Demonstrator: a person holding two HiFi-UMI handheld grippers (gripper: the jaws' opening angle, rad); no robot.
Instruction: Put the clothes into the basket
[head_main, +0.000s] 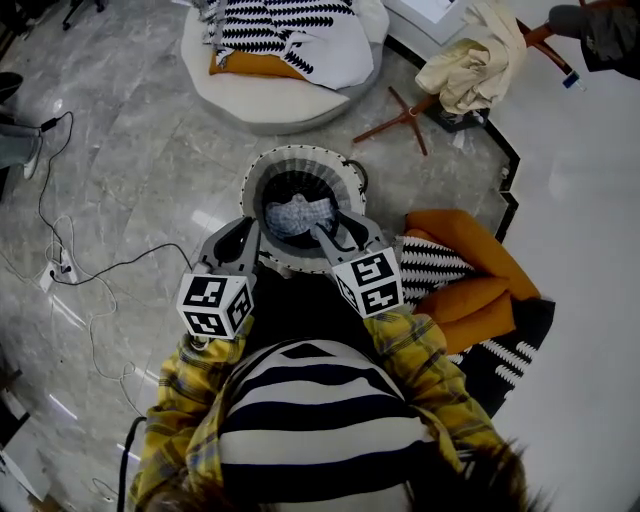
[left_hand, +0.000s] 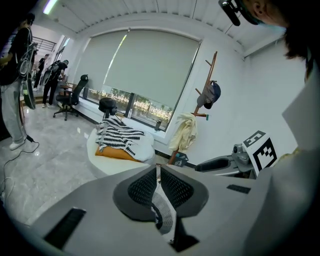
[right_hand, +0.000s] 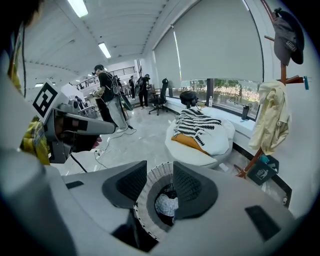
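A round ribbed basket (head_main: 300, 155) stands on the grey floor just ahead of me, with a pale patterned cloth (head_main: 298, 213) lying in it. My left gripper (head_main: 245, 232) is at the basket's near left rim; in the left gripper view its jaws (left_hand: 158, 175) are pinched on a strip of that ribbed rim (left_hand: 162, 207). My right gripper (head_main: 322, 235) hangs over the near right rim, open, and between its jaws (right_hand: 160, 182) I look down on the basket (right_hand: 150, 192) and the cloth (right_hand: 166, 205). A black-and-white striped garment (head_main: 430, 262) lies on orange cushions to the right.
A round white beanbag (head_main: 290, 95) with another striped garment (head_main: 285, 30) lies beyond the basket. A wooden coat stand carries a cream garment (head_main: 475, 55) at the back right. Cables (head_main: 70, 270) trail on the floor at left. People (right_hand: 107, 97) stand far off.
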